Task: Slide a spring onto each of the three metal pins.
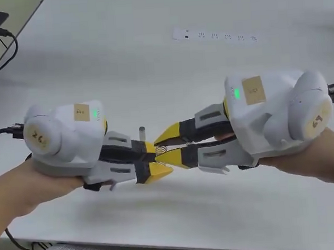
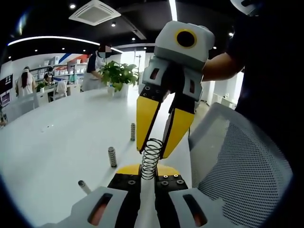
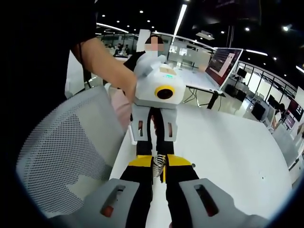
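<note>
Place: open-plan office or showroom
Ceiling: dark, strip lights (image 3: 180, 16), air vent (image 2: 95, 12)
Furniture: long white benches (image 2: 47, 142), mesh chair (image 3: 66, 142), monitor (image 3: 223, 59)
Extras: potted plant (image 2: 118, 73), power strip (image 1: 215, 36) near the bench's far edge

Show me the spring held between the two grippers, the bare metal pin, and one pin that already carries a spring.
spring (image 2: 151, 159), left gripper view, on its middle coils.
bare pin (image 2: 84, 186), left gripper view, on its shaft.
pin with a spring (image 2: 112, 157), left gripper view, on the coils around it.
</note>
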Tool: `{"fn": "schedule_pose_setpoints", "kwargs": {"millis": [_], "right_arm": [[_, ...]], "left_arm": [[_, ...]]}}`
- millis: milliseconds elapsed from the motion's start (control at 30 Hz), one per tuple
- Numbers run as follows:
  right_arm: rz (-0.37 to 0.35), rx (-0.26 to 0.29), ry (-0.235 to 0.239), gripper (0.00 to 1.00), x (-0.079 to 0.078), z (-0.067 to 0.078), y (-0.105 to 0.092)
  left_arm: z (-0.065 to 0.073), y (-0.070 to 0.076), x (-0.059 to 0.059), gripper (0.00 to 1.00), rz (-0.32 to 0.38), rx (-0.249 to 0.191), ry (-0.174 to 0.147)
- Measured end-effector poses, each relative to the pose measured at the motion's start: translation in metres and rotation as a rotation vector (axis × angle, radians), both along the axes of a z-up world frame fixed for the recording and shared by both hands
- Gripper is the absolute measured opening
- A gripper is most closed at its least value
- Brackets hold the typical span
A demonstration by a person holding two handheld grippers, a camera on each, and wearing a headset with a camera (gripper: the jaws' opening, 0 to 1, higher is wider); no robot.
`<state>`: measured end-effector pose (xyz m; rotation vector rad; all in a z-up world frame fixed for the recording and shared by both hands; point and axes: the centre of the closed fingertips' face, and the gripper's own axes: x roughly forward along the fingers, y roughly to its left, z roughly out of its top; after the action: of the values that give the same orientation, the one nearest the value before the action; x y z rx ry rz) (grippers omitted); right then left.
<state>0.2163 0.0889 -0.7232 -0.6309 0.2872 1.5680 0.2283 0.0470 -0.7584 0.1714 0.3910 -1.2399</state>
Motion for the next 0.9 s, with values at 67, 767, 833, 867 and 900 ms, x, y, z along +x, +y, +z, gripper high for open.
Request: {"fn": "schedule_pose_setpoints", "kwargs": {"millis": [67,767,833,867,900], "right_arm": [[-0.003,-0.001,-0.004,0.06,0.000,0.000,0.000],[0.041,-0.038,-0.050,0.05,0.002,0.010,0.010],[0.044,-0.040,-0.052,0.05,0.002,0.010,0.010],[0.044,-0.041,-0.053,0.05,0.002,0.010,0.010],[0.044,-0.042,-0.053,0.05,0.002,0.010,0.010]], "left_arm": [[-0.001,0.001,0.000,0.02,0.003,0.003,0.001],[0.006,0.013,0.007,0.03,0.060,-0.012,-0.017],[0.006,0.013,0.007,0.03,0.063,-0.012,-0.018],[0.006,0.013,0.007,0.03,0.064,-0.011,-0.018],[0.006,0.013,0.008,0.03,0.068,-0.013,-0.014]]}}
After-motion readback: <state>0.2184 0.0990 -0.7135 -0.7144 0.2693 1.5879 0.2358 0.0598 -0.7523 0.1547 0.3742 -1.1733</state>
